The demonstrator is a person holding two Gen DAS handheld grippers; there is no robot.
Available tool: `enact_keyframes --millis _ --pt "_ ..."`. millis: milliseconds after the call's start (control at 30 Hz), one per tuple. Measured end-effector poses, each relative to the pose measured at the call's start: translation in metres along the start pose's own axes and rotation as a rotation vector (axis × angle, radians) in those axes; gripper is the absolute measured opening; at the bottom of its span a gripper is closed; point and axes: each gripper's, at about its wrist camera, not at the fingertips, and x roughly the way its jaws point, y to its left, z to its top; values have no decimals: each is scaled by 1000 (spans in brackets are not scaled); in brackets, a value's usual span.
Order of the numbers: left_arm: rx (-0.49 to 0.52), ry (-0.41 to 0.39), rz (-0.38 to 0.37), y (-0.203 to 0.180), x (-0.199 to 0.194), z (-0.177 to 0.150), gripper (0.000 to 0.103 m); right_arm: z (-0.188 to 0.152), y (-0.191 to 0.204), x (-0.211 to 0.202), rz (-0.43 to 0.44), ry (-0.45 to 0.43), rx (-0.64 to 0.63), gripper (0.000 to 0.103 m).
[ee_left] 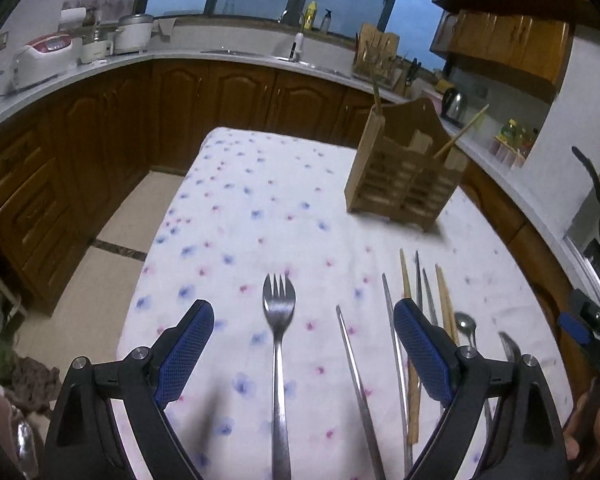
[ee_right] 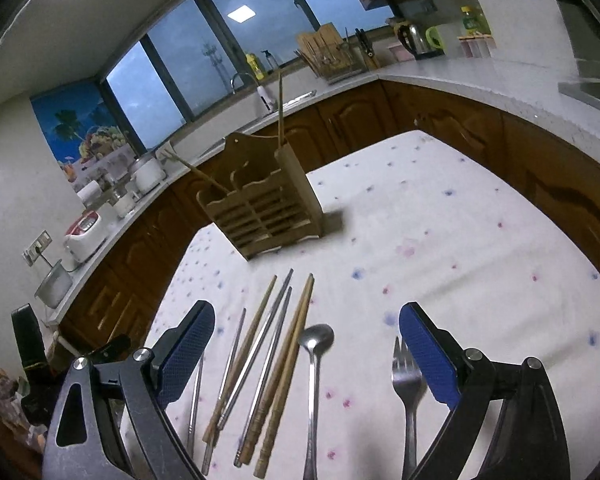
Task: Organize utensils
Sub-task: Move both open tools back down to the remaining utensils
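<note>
Utensils lie loose on the white tablecloth with blue and pink flowers, fanned out side by side, probably so each can be picked singly: a steel fork, thin metal chopsticks, brown wooden chopsticks, a small steel spoon and a second fork. Beyond them, well apart, stands the slatted wooden utensil holder with several compartments; two wooden sticks lean out of it, and the rest looks unfilled. The left gripper hangs spread wide over the first fork, gripping nothing. The right gripper is equally wide and empty above the spoon.
</note>
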Motion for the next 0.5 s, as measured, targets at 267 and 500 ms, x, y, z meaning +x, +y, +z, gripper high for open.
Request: enact_keyframes --millis 267,500 --pt "44 26 13 -11 9 1 91 -3 1 4 -18 6 -26 91" --pt "89 70 22 -21 22 0 87 -2 8 21 -20 53 -55 51"
